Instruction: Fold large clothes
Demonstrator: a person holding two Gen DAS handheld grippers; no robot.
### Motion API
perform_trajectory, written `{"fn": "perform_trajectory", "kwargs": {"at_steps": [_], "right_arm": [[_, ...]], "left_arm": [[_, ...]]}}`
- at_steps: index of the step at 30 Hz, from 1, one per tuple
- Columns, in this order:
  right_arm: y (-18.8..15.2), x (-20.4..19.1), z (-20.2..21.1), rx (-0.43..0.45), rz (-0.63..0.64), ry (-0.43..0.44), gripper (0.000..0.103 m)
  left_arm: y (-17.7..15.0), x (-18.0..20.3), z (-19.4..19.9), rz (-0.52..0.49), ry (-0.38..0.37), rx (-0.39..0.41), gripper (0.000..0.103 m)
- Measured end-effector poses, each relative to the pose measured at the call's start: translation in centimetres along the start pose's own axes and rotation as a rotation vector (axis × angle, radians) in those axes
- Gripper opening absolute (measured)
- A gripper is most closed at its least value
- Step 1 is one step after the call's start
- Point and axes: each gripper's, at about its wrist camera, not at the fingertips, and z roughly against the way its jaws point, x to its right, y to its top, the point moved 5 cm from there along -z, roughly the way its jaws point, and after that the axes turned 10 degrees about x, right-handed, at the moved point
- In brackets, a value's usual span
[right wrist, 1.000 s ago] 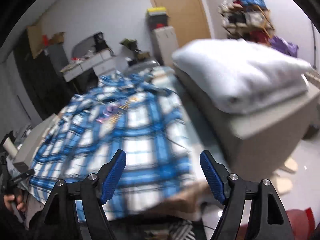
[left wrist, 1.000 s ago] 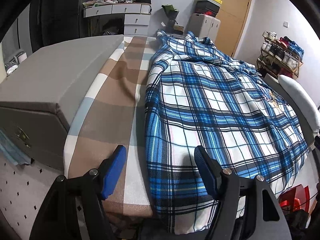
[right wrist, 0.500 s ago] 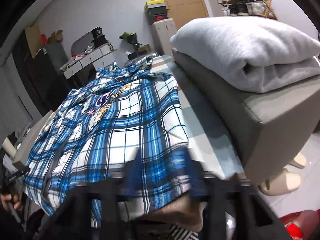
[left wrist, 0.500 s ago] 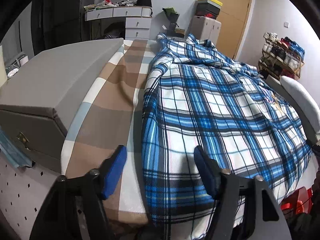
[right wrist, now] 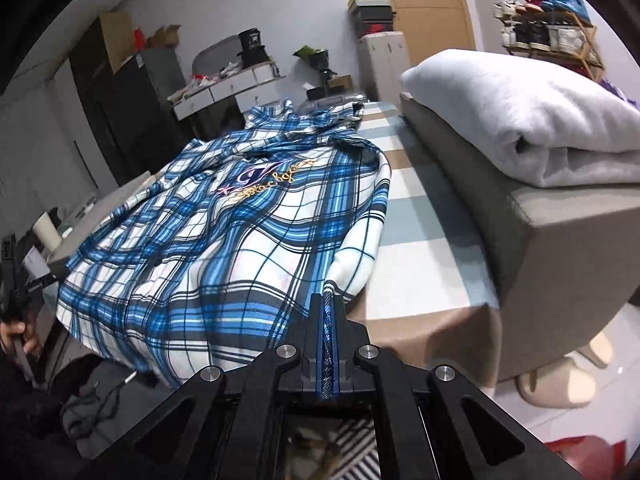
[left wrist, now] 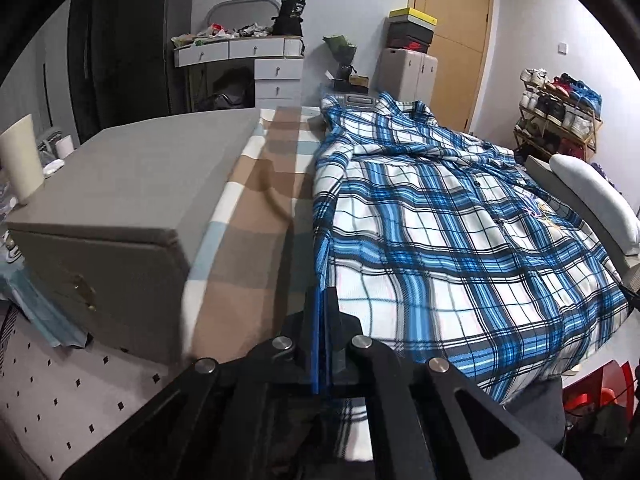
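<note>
I see pale grey walls, a wooden door (left wrist: 452, 36) at the back, white drawers (left wrist: 276, 68) beside a dark cabinet (left wrist: 120, 52), a shoe rack (left wrist: 560, 108) to the right, and speckled floor tiles (left wrist: 60, 400) below.

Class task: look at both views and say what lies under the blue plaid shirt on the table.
Under the plaid shirt lies a checked tan, white and pale blue cloth, showing beside it and at the near edge. What is beneath the shirt's middle is covered and cannot be seen.

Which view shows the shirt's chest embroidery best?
Right wrist view: the gold and purple embroidery faces the camera mid-shirt, with its script lettering visible. The left wrist view shows it only as a small, skewed mark near the plaid shirt's far edge.
</note>
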Motion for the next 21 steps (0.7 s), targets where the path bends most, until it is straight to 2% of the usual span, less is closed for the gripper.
{"fn": "perform_trajectory", "kwargs": {"at_steps": [4,6,7,8,9,10,12,13,17,21], "right_arm": [[0.2,1.7,-0.4,-0.006,-0.085,-0.017,0.013],[0.2,2.8,-0.4,-0.001,-0.154,-0.010,0.031],[0.4,3.2,-0.5,0.004,-0.172,-0.005,0.034],[0.7,3.5,-0.6,0.015,-0.195,0.004,0.036],[1.0,3.6,-0.8,0.020,-0.209,0.010,0.036],[1.3,3.7,-0.9,0.023,-0.216,0.012,0.037],[2.2,3.7,-1.7,0.036,-0.232,0.020,0.048],[2.6,3.6,-2.2,0.034,-0.235,0.021,0.049],[3.6,2.7,-4.7,0.000,-0.192,0.023,0.049],[3.9,1.6,-7.2,-0.037,-0.092,-0.033,0.049]], "left_arm": [[0.4,-0.1,-0.7,0.023,-0.038,0.009,0.000],[0.3,-0.1,-1.6,0.042,-0.063,-0.015,0.002],[0.3,0.0,-1.9,0.040,-0.060,-0.028,0.017],[0.2,0.1,-2.8,0.027,-0.047,-0.044,0.042],[0.3,0.3,-2.9,0.022,-0.036,-0.042,0.052],[0.4,0.4,-3.3,0.018,-0.024,-0.030,0.058],[0.7,0.6,-4.1,0.011,-0.014,-0.038,0.058],[0.9,0.7,-4.9,0.008,-0.009,-0.056,0.058],[1.3,0.9,-6.8,-0.009,-0.005,-0.080,0.058],[1.1,0.9,-8.2,-0.021,0.008,-0.117,0.058]]}}
